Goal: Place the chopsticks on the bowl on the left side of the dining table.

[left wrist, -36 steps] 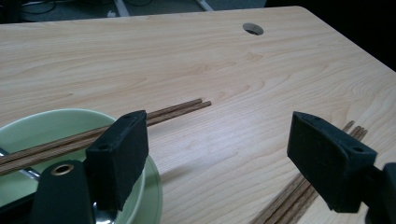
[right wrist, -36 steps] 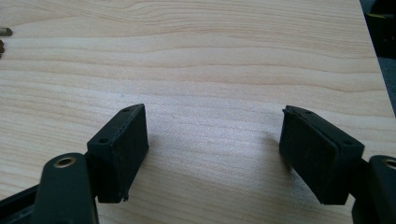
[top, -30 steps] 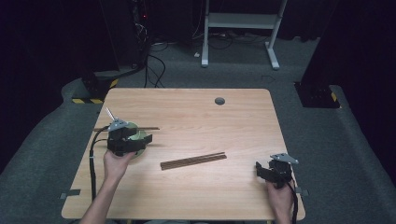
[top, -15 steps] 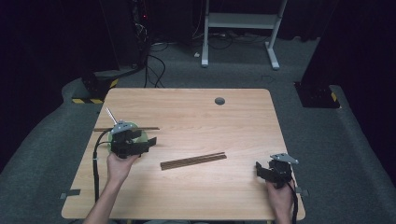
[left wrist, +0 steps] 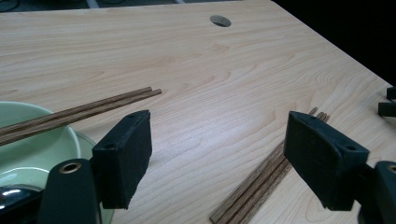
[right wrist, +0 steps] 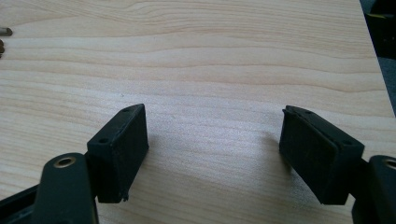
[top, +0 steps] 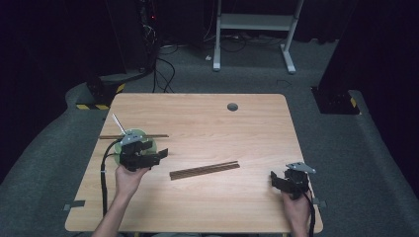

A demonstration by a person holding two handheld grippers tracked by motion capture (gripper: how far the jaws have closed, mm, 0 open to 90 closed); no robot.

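High view, table: a pale wooden table (top: pixel 207 128) stood on grey carpet, with a round cable hole (top: pixel 232 106) near its far edge.
High view, left gripper: the left gripper (top: pixel 159 155) was held in the person's left hand (top: pixel 129 178) at the table's left side, partly over a green plate (top: pixel 148 144), its jaws spread and pointing right toward the middle.
High view, plate: a pair of chopsticks (top: pixel 157 135) lay across the plate's far rim, running left to right; a pale slim stick (top: pixel 117 122) slanted up just beyond the plate.
High view, middle: a bundle of dark chopsticks (top: pixel 204 170) lay flat near the table's centre, between the two grippers and apart from both.
High view, right gripper: the right gripper (top: pixel 274 180) sat near the front right corner in the right hand (top: pixel 296 207), jaws apart, nothing between them.
High view, surroundings: a white frame stand (top: pixel 254 22), cables and dark equipment stood beyond the table; strips of tape (top: pixel 74 204) lay by the front corners.
Left gripper view, jaws: the jaws stood wide open over bare wood, gripping nothing.
Left gripper view, things: the green plate (left wrist: pixel 28 154) sat at lower left with the chopstick pair (left wrist: pixel 84 110) resting over its rim; the bundle (left wrist: pixel 261 177) lay toward the right jaw, its near end partly hidden by it.
Right gripper view, jaws: the jaws stood released, with bare tabletop (right wrist: pixel 201 93) between them.
Right gripper view, edge: chopstick tips (right wrist: pixel 4 32) showed at the upper left.
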